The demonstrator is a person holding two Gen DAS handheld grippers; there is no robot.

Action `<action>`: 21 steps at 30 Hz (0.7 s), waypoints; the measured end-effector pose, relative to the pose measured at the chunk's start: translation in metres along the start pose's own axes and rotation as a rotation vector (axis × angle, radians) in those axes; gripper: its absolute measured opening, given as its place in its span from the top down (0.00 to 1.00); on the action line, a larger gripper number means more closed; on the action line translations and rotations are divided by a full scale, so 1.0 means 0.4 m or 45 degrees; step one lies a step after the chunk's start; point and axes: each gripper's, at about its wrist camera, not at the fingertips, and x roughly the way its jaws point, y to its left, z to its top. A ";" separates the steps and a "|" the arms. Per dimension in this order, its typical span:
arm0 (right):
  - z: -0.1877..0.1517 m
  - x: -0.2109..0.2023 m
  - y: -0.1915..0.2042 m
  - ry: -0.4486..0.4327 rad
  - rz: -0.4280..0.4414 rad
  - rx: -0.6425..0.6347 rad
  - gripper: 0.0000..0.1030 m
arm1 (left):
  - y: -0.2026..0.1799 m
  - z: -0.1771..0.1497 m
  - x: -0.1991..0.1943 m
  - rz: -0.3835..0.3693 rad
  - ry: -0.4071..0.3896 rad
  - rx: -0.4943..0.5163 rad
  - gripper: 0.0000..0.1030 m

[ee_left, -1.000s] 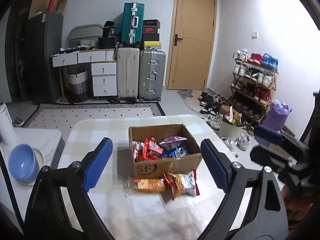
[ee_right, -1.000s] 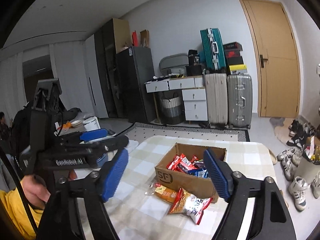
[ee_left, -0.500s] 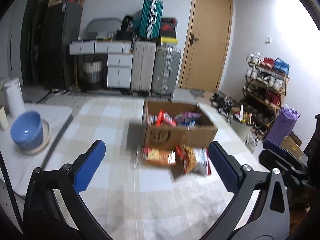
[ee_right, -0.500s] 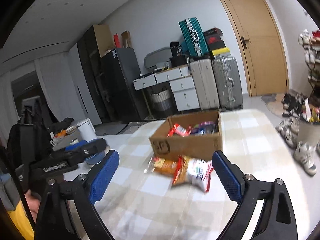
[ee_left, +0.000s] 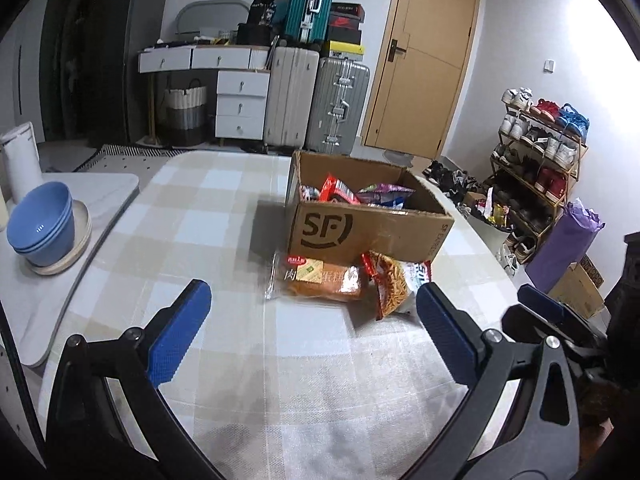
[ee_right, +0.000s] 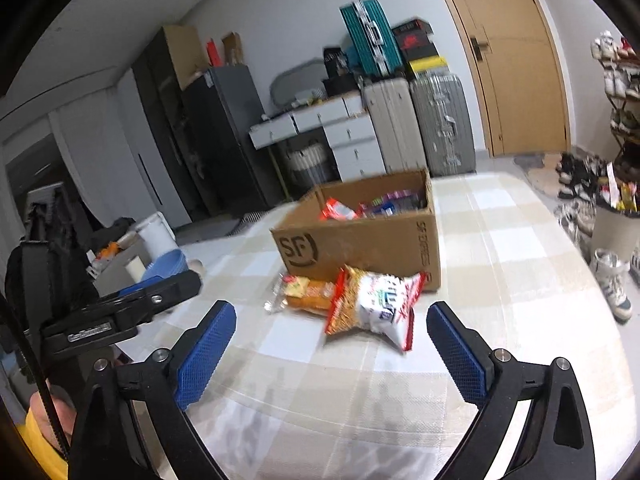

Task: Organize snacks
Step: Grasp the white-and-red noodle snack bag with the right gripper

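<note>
Now both tongs, left tongs and right tongs, gape empty; each should straddle one packet at twelve o'clock, the cake packet or noodle bag, before the box.

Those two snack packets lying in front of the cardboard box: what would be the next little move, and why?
Probably ease the right gripper forward and down around the red-and-white snack bag. That bag and the orange cake packet lie on the table outside the SF cardboard box, which already holds snacks. The gripper is open and empty, with the bag just ahead.
</note>
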 end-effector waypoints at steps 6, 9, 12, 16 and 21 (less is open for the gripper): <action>0.004 0.108 -0.060 0.144 -0.030 0.091 0.05 | 0.008 -0.008 0.088 0.010 0.067 -0.006 0.00; 0.006 0.163 -0.091 0.199 -0.038 0.150 0.05 | 0.011 0.003 0.138 0.019 0.078 0.003 0.00; 0.015 0.217 -0.110 0.243 -0.027 0.175 0.05 | 0.010 0.007 0.193 0.018 0.118 -0.011 0.00; 0.027 0.286 -0.127 0.295 -0.048 0.185 0.05 | 0.020 0.004 0.272 0.006 0.172 -0.043 0.00; 0.033 0.352 -0.130 0.359 -0.071 0.190 0.05 | 0.021 -0.021 0.337 0.009 0.219 -0.052 0.00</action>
